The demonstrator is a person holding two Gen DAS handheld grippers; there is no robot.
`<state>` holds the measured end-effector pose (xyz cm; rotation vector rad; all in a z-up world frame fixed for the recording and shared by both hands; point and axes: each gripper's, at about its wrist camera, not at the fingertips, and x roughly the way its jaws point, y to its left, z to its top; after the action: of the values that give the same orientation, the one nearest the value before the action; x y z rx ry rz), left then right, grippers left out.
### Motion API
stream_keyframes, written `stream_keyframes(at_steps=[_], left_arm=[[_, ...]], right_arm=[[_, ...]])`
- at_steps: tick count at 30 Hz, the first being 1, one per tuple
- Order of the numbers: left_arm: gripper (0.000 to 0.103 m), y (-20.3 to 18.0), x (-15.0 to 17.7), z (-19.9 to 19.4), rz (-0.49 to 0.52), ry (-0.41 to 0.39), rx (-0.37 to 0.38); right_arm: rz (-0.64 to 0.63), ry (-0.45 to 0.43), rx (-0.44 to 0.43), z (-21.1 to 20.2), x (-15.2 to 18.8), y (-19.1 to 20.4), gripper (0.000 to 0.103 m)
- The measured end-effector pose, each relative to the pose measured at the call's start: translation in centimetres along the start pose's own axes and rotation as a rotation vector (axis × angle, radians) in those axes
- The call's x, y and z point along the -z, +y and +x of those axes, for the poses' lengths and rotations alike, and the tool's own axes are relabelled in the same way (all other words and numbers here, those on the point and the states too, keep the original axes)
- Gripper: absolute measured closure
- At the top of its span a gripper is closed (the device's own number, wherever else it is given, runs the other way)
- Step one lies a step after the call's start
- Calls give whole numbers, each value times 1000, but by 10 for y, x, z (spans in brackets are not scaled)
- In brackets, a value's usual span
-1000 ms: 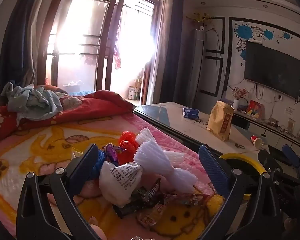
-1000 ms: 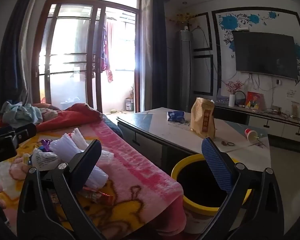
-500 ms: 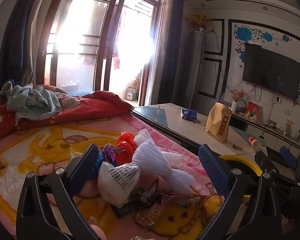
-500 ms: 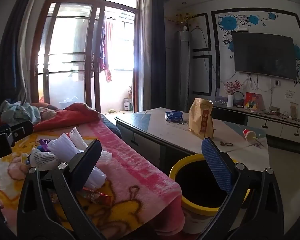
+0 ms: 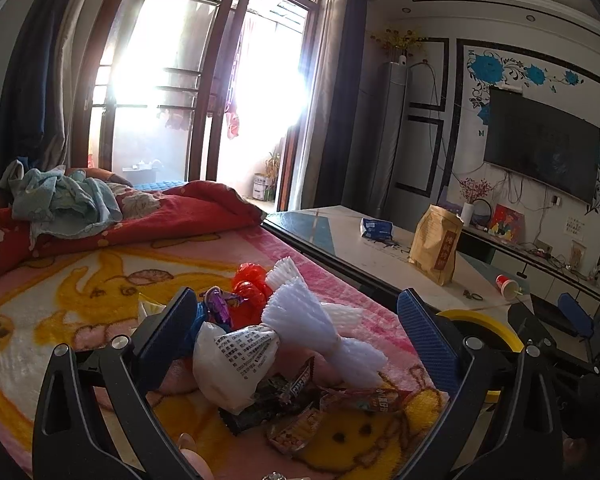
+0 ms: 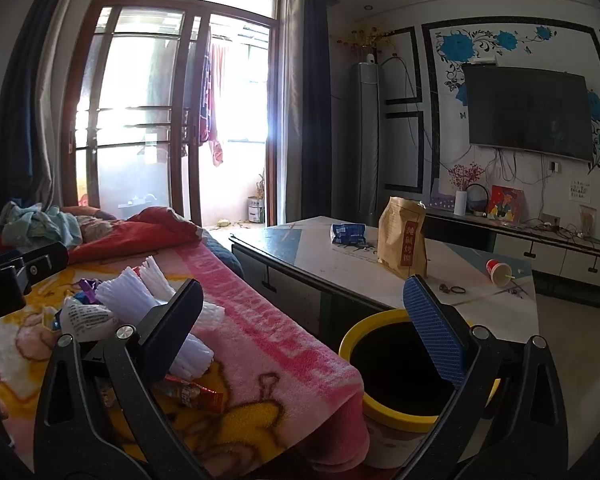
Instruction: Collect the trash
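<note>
Nothing picked up yet. The left gripper [image 5: 296,328] hangs over the trash heap on the pink cartoon blanket [image 5: 80,304], jaws spread wide and empty, framing the white printed bag [image 5: 236,360] and white foam netting [image 5: 320,328], with snack wrappers [image 5: 300,408] nearer the camera. I'd drop straight down, pinch the bag's bunched neck and leave the netting alone. The right gripper [image 6: 304,316] is wide open too, empty. Only its view shows the yellow-rimmed bin [image 6: 396,364] fully, just beside the blanket's edge; the left view catches only its rim.
</note>
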<state>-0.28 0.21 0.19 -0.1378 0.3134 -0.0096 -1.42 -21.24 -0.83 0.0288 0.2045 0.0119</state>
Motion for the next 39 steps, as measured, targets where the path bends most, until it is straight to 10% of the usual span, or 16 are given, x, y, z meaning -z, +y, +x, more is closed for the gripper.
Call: stream_keyframes(at_steps=[39], left_arm=[[6, 39, -7, 18, -84, 7, -95]], right_arm=[[-69, 89, -166, 28, -3, 27, 11]])
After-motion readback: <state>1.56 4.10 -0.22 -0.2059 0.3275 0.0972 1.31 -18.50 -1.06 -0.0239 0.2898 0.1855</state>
